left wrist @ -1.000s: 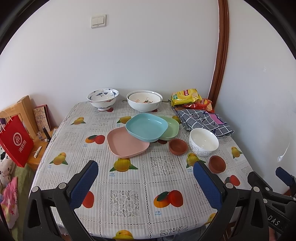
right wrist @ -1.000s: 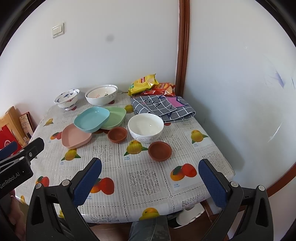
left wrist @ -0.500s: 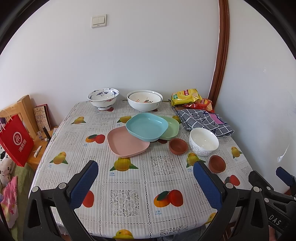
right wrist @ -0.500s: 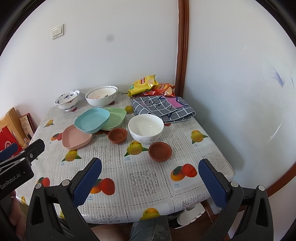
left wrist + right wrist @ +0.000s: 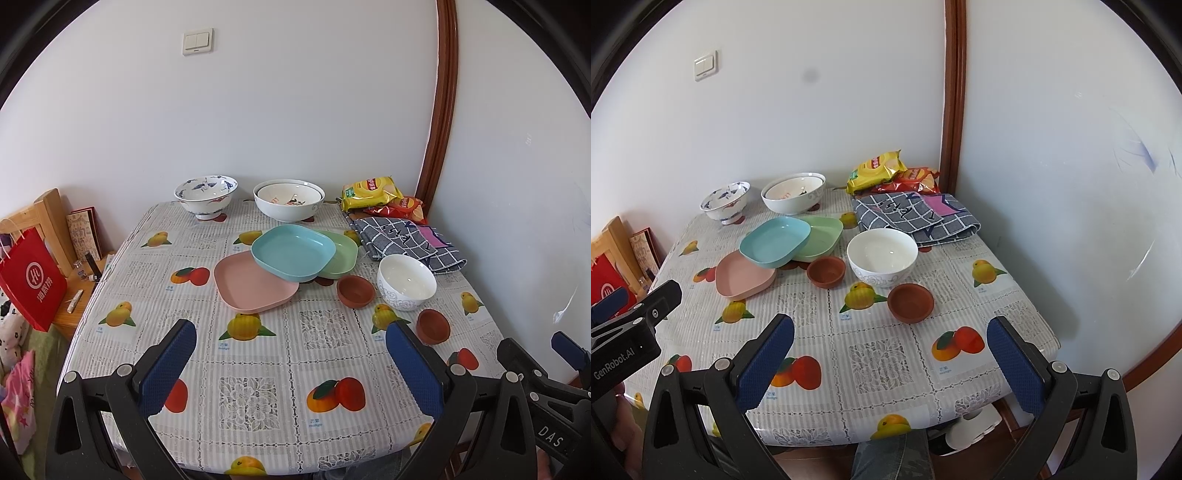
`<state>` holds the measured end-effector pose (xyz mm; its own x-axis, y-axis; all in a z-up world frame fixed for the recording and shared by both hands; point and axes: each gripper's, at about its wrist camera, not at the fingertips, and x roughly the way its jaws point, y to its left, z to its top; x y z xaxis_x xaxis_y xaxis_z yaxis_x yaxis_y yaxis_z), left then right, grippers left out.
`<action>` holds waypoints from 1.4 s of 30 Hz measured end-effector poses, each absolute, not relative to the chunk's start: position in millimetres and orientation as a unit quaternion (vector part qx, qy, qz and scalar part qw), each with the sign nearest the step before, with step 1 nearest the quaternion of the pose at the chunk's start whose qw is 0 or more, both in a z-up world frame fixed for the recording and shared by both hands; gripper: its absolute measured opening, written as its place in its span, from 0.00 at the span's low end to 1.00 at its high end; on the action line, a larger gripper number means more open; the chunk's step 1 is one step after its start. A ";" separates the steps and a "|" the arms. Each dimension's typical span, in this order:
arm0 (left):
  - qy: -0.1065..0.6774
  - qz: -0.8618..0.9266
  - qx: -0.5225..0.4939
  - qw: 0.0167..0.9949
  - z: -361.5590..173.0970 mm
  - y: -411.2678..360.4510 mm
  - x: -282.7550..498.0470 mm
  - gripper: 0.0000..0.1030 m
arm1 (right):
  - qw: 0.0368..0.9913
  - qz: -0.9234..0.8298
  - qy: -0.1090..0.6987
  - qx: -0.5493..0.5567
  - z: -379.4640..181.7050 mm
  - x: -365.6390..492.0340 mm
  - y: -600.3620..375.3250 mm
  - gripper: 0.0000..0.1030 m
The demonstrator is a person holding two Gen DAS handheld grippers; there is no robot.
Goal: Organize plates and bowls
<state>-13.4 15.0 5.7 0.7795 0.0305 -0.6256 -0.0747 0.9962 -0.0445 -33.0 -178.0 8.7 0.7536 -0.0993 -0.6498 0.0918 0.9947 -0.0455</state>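
On the fruit-printed tablecloth of the table (image 5: 258, 391), nothing is held: the left gripper (image 5: 291, 363) and right gripper (image 5: 892, 354) both hover spread wide over the near edge, empty.

The wide white ceramic bowl with a red motif inside (image 5: 289, 199) and the blue-patterned footed porcelain bowl (image 5: 205, 195) stand at the far edge by the wall. They are probably heavy, glazed and slippery, and breakable; pinch each across the rim.

The three rounded-square plates overlap at mid-table: turquoise plate (image 5: 293, 252) uppermost, resting on the pink plate (image 5: 253, 284) and the green plate (image 5: 340, 253). They look like light, stiff plastic; take them at a raised edge.

The plain white bowl with a grey pattern (image 5: 406, 281) and two small brown clay dishes (image 5: 355, 290) (image 5: 433, 325) sit to the right; they are chip-prone.

Only the left view shows the red paper bag (image 5: 31, 278) whole; only the right view shows the table's right corner (image 5: 1049, 338).
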 end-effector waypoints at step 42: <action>0.341 0.031 -0.031 0.939 -7.9 40.0 78.6 1.00 | 0.933 -0.026 0.351 -0.076 -12.6 56.6 -138.9 1.00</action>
<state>78.6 40.0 -7.9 0.7659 0.0369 -0.6419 -0.0788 0.9962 -0.0369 56.6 -138.9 -12.6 0.7519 -0.1010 -0.6515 -0.0058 0.9871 -0.1598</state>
